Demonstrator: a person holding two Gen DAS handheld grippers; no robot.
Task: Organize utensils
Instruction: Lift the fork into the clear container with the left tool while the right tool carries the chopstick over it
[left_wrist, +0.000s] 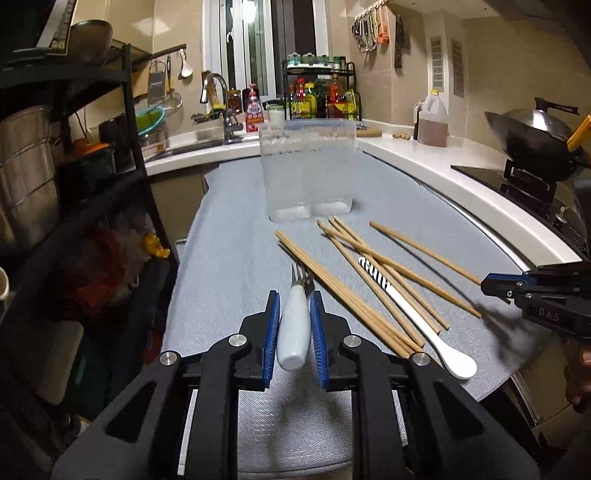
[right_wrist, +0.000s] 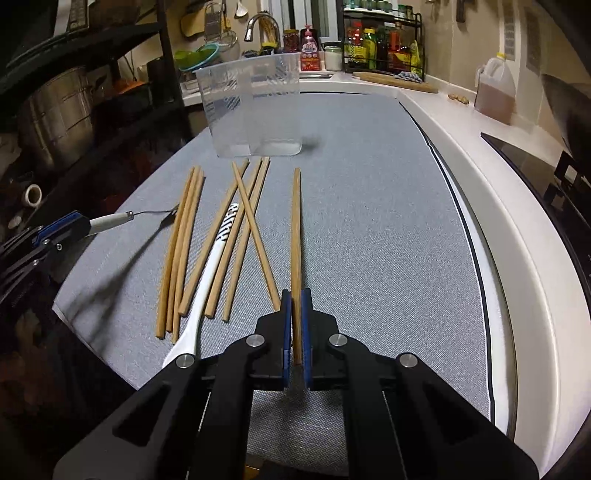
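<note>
My left gripper (left_wrist: 293, 299) is shut on the white handle of a fork (left_wrist: 295, 325), tines pointing away, held just above the grey mat (left_wrist: 229, 229); the fork also shows in the right wrist view (right_wrist: 122, 218). My right gripper (right_wrist: 295, 297) is shut on one wooden chopstick (right_wrist: 296, 236) that points towards the clear plastic container (right_wrist: 255, 107). Several loose chopsticks (right_wrist: 192, 236) and a white spoon with a striped handle (right_wrist: 210, 266) lie on the mat between the grippers. In the left wrist view the container (left_wrist: 308, 170) stands upright beyond the chopsticks (left_wrist: 369, 280) and the spoon (left_wrist: 413, 317).
A black shelf rack (left_wrist: 74, 177) with pots stands left of the mat. A sink and tap (left_wrist: 218, 107), a bottle rack (left_wrist: 321, 92) and an oil jug (left_wrist: 432, 122) line the back counter. A wok (left_wrist: 535, 136) sits on the stove at right.
</note>
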